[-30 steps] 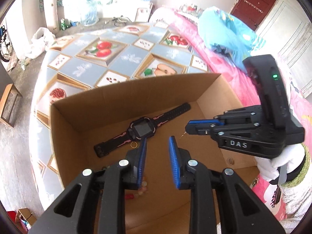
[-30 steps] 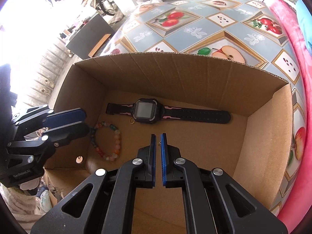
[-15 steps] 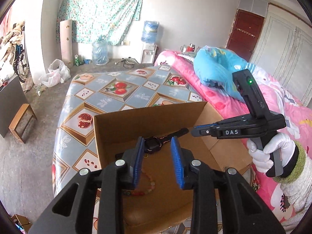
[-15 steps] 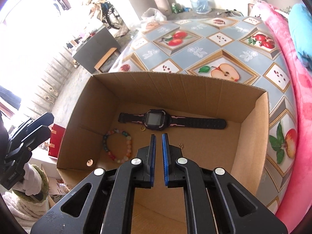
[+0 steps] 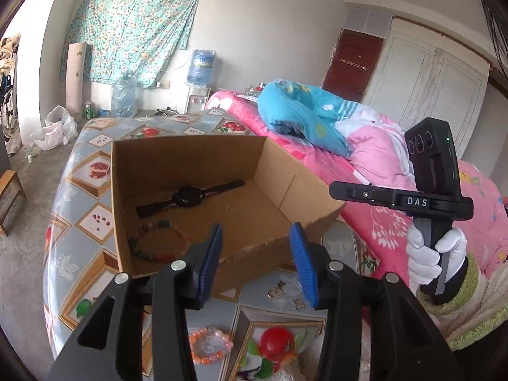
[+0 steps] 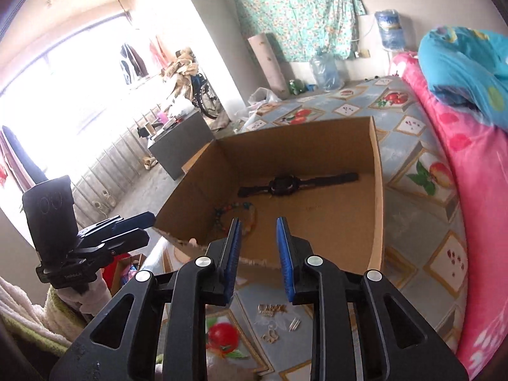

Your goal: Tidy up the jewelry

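In the box (image 5: 190, 155) you see a black watch (image 5: 189, 196) lying flat beside a bead bracelet (image 5: 158, 241); small, possibly metal pieces (image 6: 273, 309) lie outside.

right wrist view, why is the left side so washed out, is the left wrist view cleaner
Right wrist view: the big bright window blows out its left side, and the black watch in the brown cardboard box looks soft. Left wrist view: even light, no glare, fisheye bending at edges.

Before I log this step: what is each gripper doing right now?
Left gripper: jaws opening, nothing between them.
Right gripper: jaws opening, nothing between them.
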Available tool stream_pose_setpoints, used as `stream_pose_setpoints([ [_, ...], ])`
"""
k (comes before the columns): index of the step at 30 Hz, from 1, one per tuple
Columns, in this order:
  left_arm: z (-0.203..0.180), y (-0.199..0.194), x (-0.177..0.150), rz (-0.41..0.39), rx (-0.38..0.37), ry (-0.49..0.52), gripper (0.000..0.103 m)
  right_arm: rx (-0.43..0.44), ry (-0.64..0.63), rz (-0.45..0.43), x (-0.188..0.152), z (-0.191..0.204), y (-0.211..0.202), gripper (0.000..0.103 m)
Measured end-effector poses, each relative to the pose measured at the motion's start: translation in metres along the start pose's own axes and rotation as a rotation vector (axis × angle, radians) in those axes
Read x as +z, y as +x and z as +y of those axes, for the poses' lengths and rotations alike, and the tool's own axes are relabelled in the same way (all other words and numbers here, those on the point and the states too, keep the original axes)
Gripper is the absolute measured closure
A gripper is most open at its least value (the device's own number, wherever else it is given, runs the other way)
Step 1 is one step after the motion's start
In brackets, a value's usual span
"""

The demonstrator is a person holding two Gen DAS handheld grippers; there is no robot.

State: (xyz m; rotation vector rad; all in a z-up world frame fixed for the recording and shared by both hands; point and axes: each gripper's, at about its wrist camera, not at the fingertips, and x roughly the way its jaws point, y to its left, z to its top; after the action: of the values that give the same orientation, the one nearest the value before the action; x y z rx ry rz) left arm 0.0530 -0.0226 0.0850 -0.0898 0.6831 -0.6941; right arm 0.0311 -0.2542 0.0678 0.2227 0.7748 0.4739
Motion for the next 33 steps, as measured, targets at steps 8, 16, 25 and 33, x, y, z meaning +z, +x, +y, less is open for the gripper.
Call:
stream_pose_setpoints([
  [8, 0.008, 0.029, -0.039, 0.095, 0.04, -0.104, 0.057, -0.152, 0.124, 0.106, -0.061, -0.017, 0.012, 0.077],
  [16, 0.022, 0.037, -0.052, 0.124, 0.072, -0.176, 0.057, -0.241, 0.114, 0.112, -0.072, -0.011, 0.026, 0.075],
  [25, 0.012, 0.044, -0.052, 0.126, 0.132, -0.13, 0.057, -0.229, 0.124, 0.111, -0.07, -0.011, 0.038, 0.074],
  [33, 0.008, 0.053, -0.05, 0.139, 0.16, -0.137, 0.057, -0.217, 0.156, 0.103, -0.064, -0.023, 0.037, 0.072],
])
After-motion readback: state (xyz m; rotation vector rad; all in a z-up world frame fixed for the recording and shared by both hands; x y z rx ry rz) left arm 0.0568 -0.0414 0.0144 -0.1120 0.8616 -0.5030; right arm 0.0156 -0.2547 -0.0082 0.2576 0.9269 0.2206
